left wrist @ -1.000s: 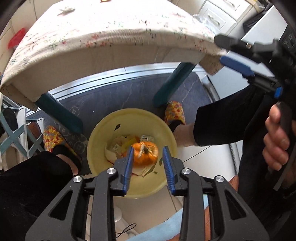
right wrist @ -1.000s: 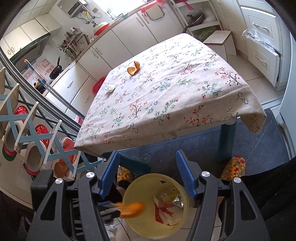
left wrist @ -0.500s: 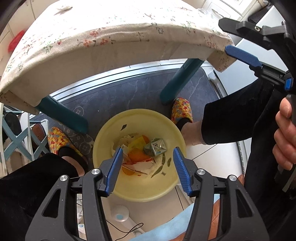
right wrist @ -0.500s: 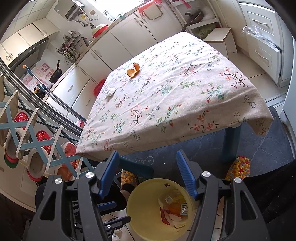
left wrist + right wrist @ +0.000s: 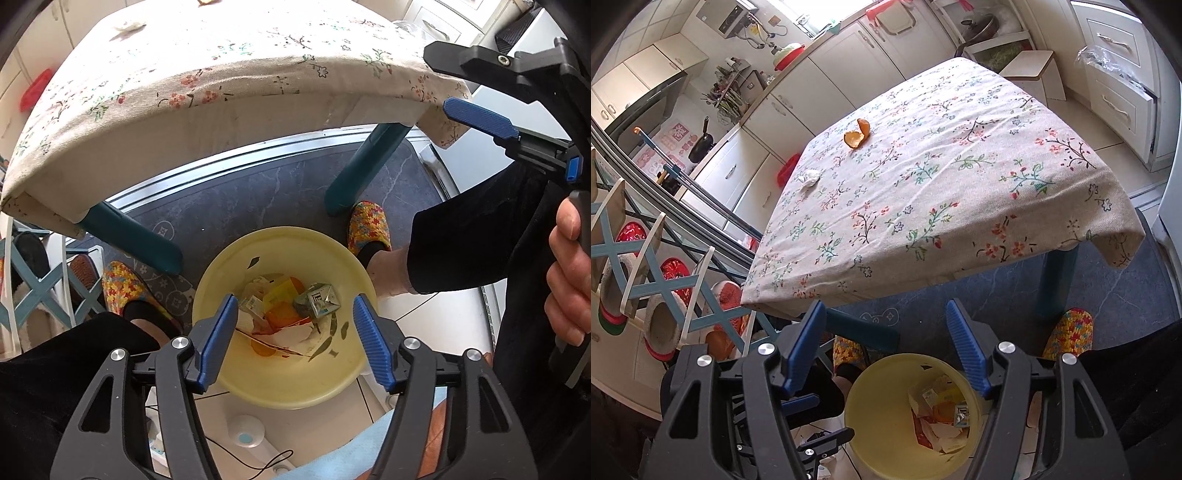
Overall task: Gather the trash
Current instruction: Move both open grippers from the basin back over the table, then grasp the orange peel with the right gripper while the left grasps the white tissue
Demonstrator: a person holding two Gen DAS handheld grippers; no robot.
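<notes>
**Trash in the yellow bin, more waiting on the table**

Trash (image 5: 291,314) lies heaped at the bottom of the yellow bin (image 5: 332,254), straight below my left gripper (image 5: 291,339): crumpled paper, orange peel pieces and a small folded foil carton at about 1 o'clock in the pile. My left jaws are opening and stand wide, with nothing between the blue pads but the view down into the bin. The bin sits on the floor between my two patterned slippers, at the near edge of the table (image 5: 221,122).

My right gripper (image 5: 886,350) points out over the flowered tablecloth, jaws wide and opening slightly, holding nothing. Seen from it, the bin is at 6 o'clock, low between the fingers. An orange peel (image 5: 857,136) rests on the cloth far off at 12 o'clock, and a crumpled white scrap (image 5: 809,178) lies at about 11 o'clock, near the table's left edge. Both are well apart from either gripper.
</notes>
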